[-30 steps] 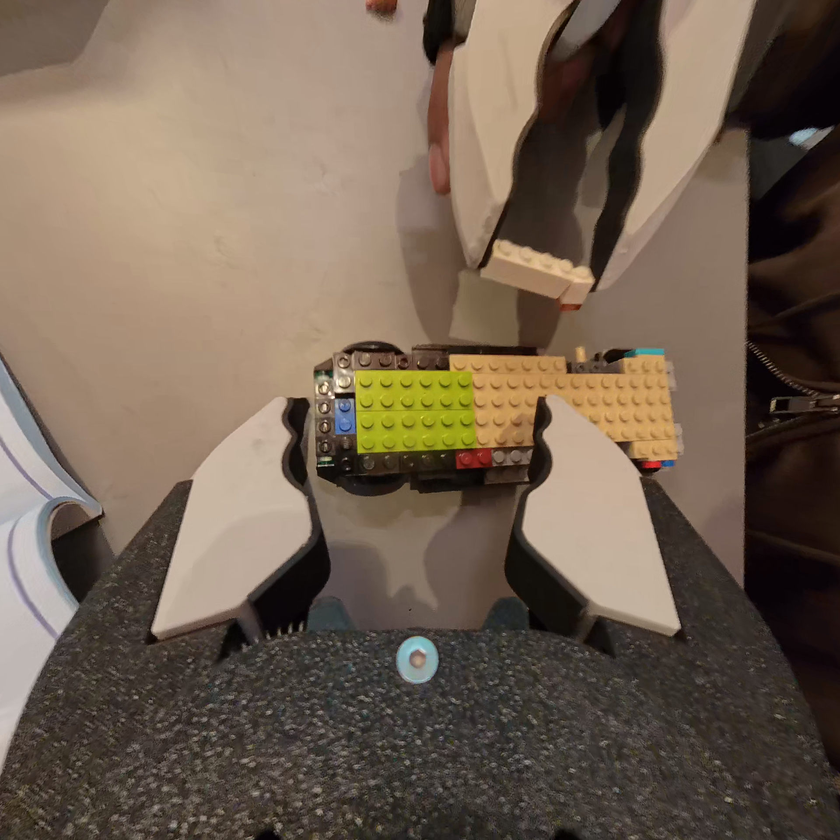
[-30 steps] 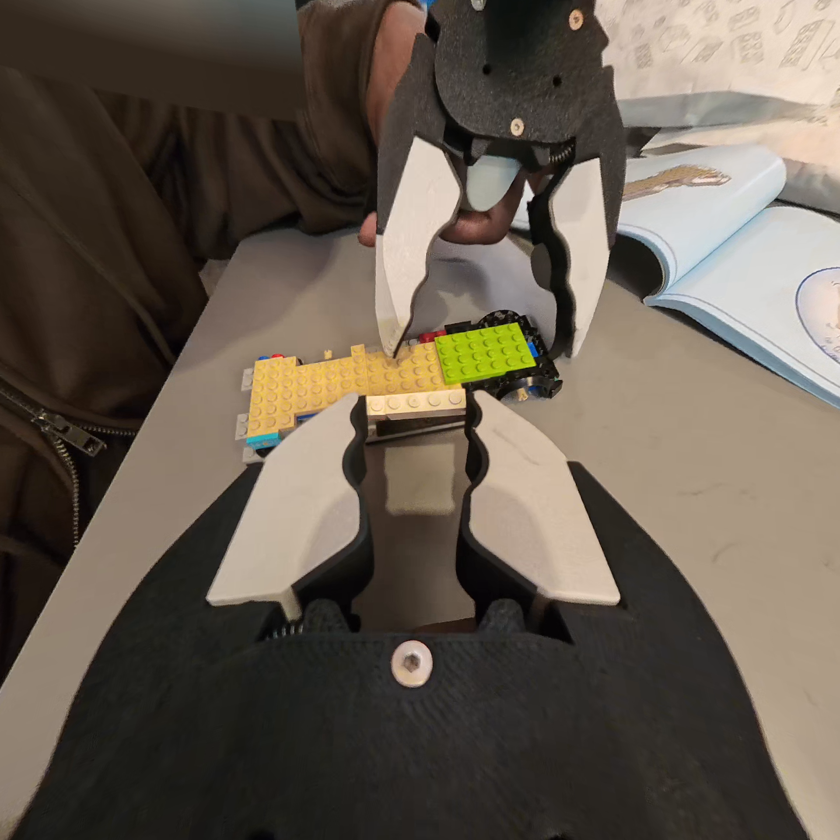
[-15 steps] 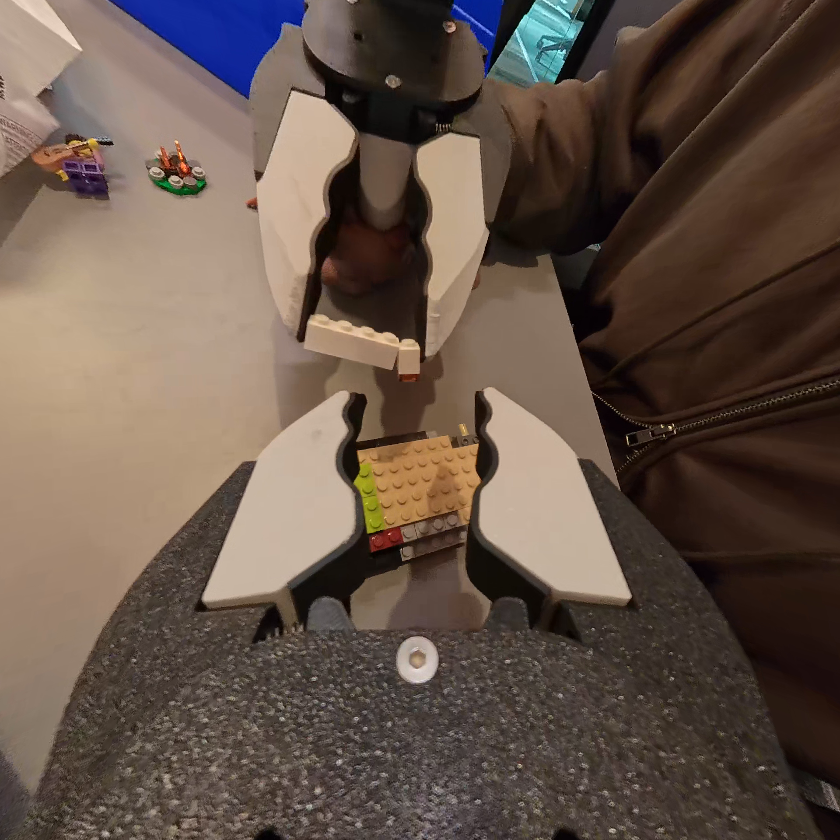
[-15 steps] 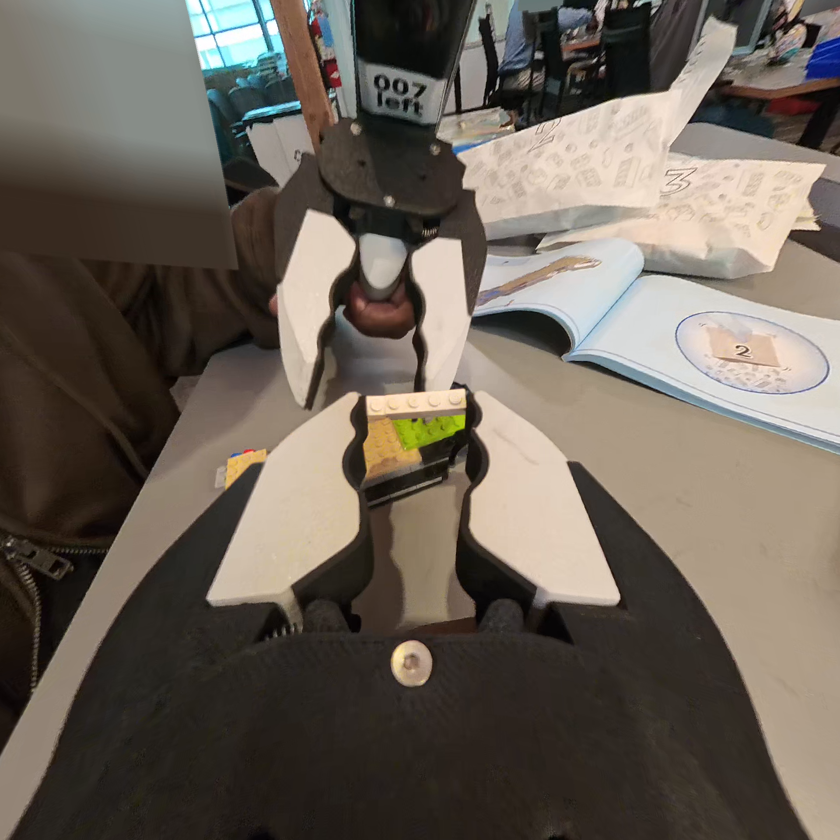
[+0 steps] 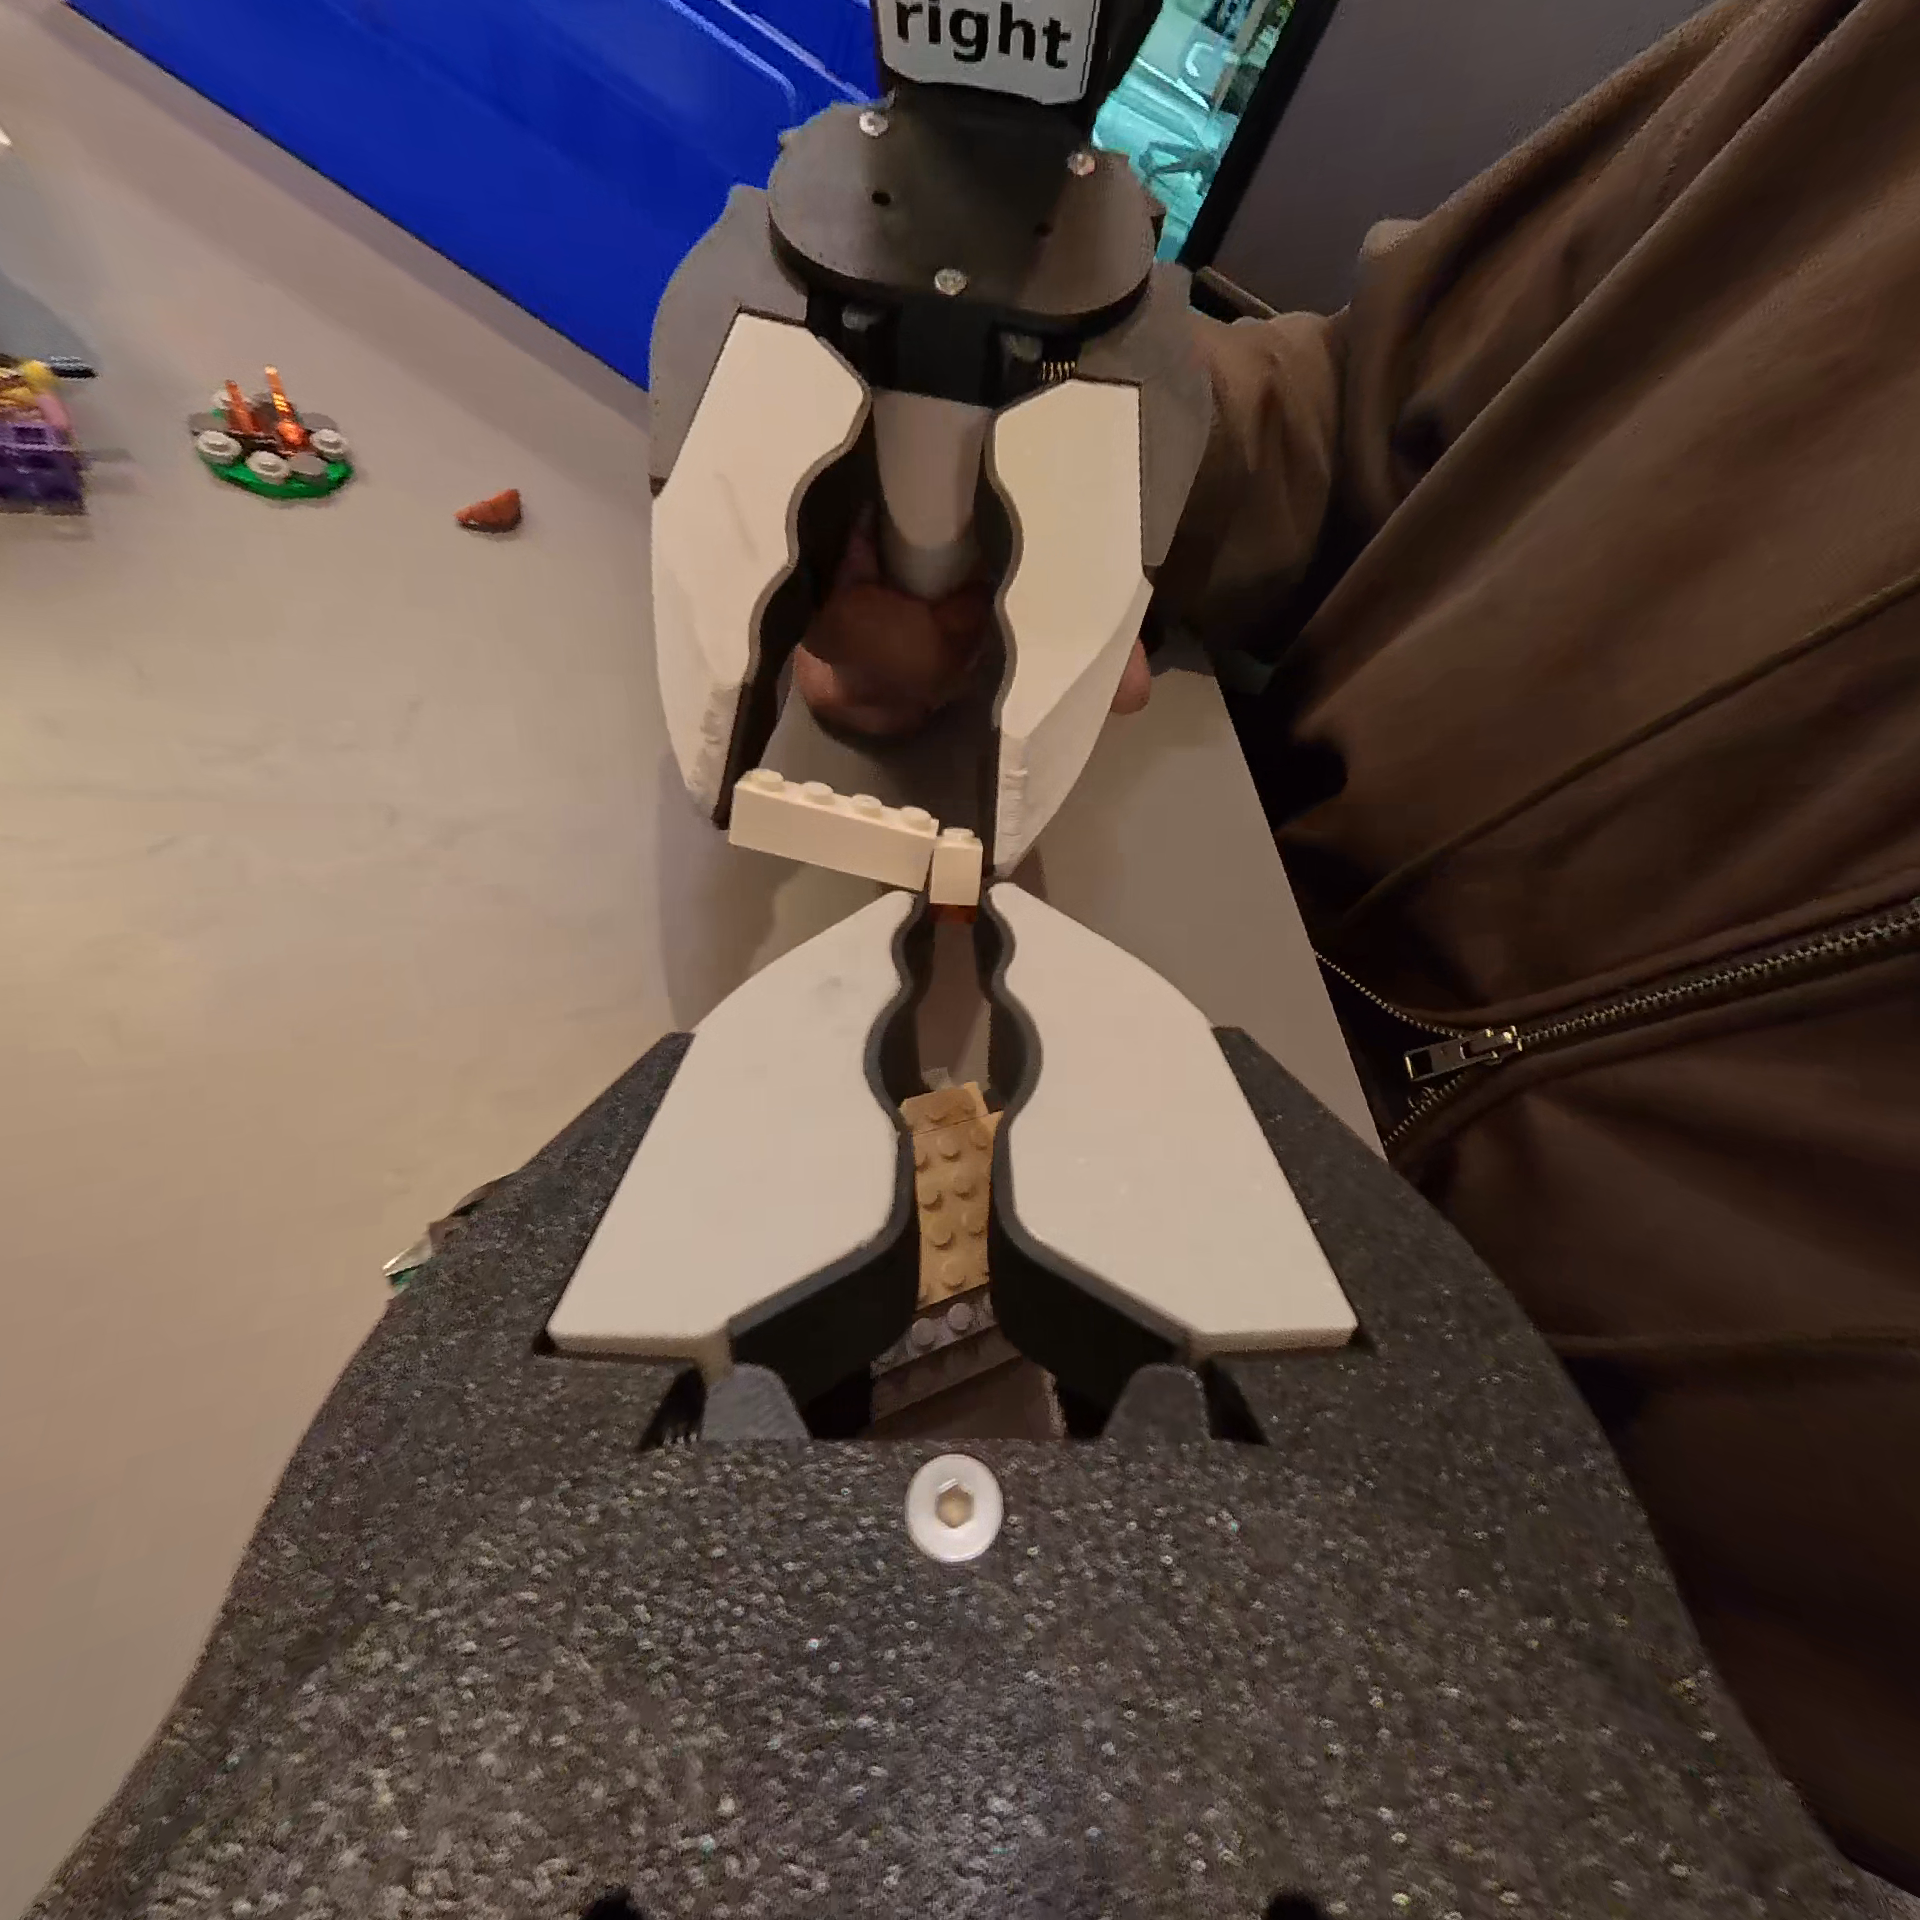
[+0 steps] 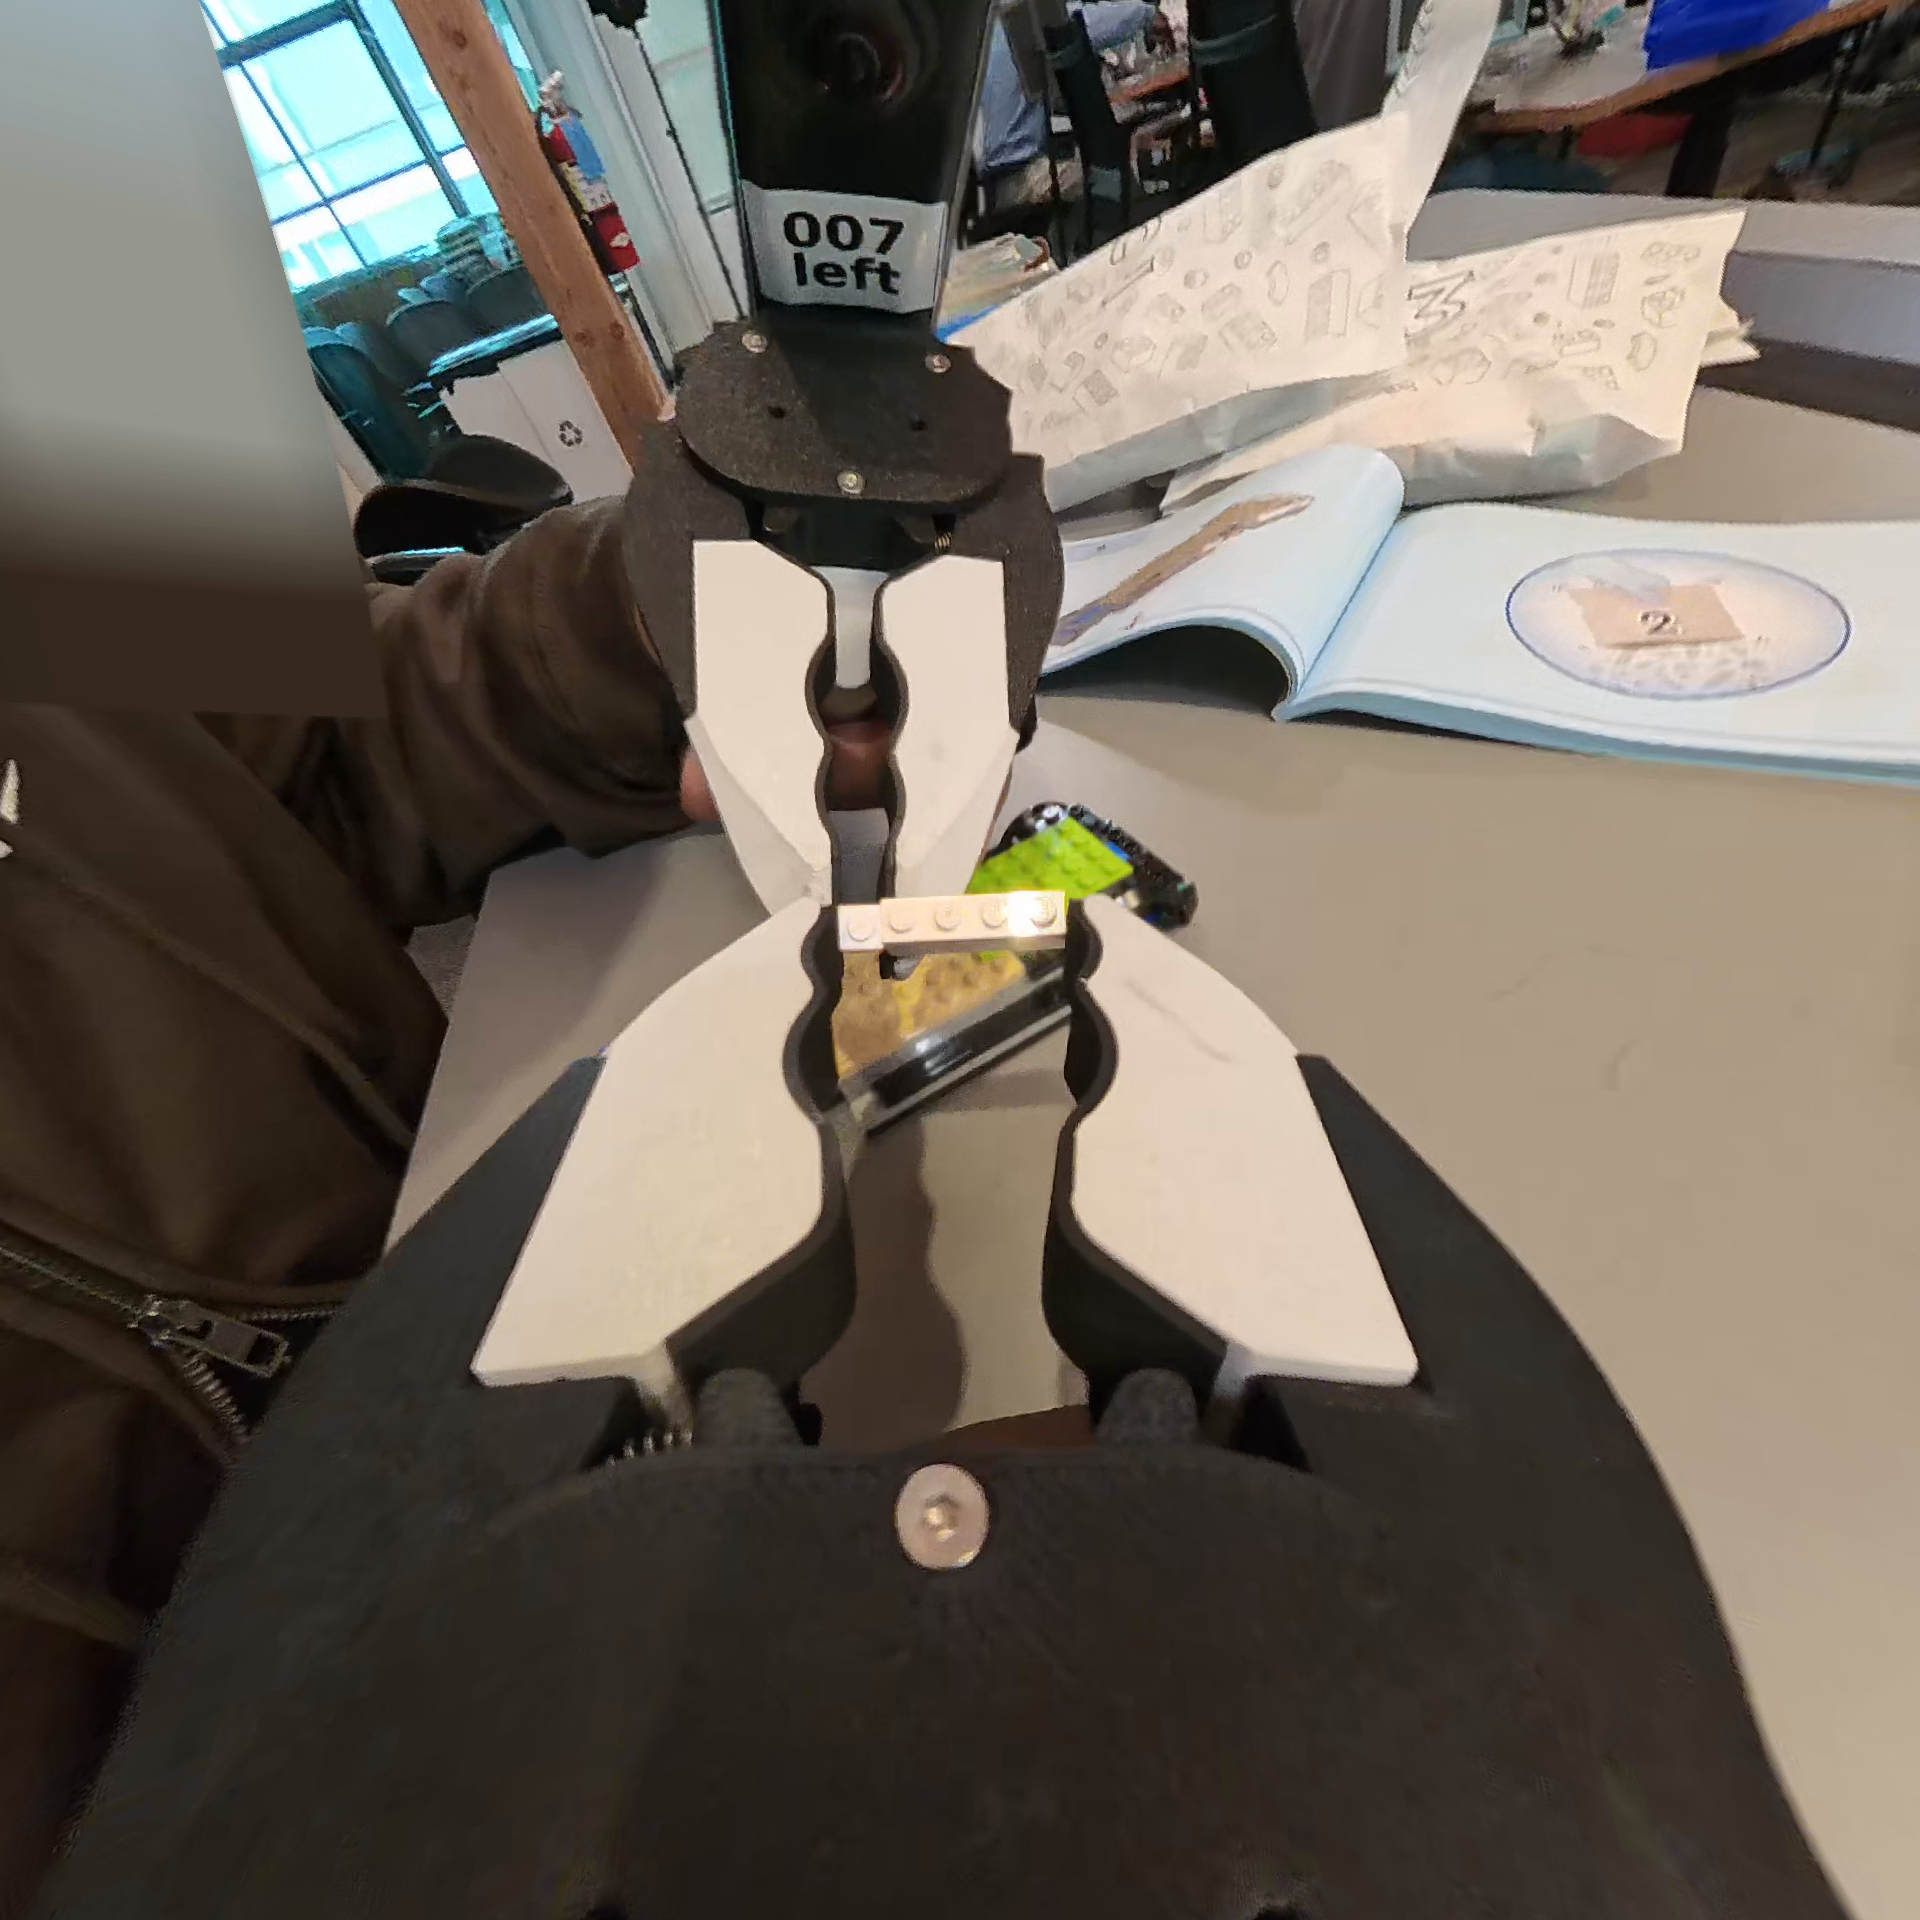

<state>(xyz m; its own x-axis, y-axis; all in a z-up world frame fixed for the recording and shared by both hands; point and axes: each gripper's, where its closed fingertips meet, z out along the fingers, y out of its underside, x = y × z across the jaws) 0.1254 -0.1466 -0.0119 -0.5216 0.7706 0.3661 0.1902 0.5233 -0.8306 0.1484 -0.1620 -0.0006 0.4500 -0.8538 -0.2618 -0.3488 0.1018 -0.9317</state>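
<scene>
The left gripper (image 5: 951, 902) sits at the centre of its own view with its two fingertips drawn almost together, closed on one small orange-brown piece (image 5: 954, 914) that hangs under a single-stud white brick (image 5: 956, 862). That small brick sits at the end of one four-stud white brick (image 5: 831, 831). The right gripper (image 6: 951, 920) clamps the row lengthwise in the air, one finger at each end, just above centre in both views. The two grippers face each other tip to tip, each held by a hand of one person in a brown zipped jacket (image 5: 1610, 727), who fills the right side of the left wrist view and the left side of the right wrist view. Below the white bricks, one brick model (image 5: 951, 1195) lies on the grey table (image 5: 312, 831). It shows as a tan studded plate through the slot between the left gripper's fingers, and in the right wrist view its lime-green plate (image 6: 1049, 862) and black end show just right of centre. At the upper left of the left wrist view stand one small green round build with orange pieces (image 5: 272, 447), one purple build (image 5: 36, 447) cut off by the frame edge, and one loose reddish-brown piece (image 5: 490, 511), with a blue bin (image 5: 468, 135) behind them. At the upper right of the right wrist view lie one open light-blue booklet (image 6: 1558, 644) and two white printed paper bags (image 6: 1299, 343).
</scene>
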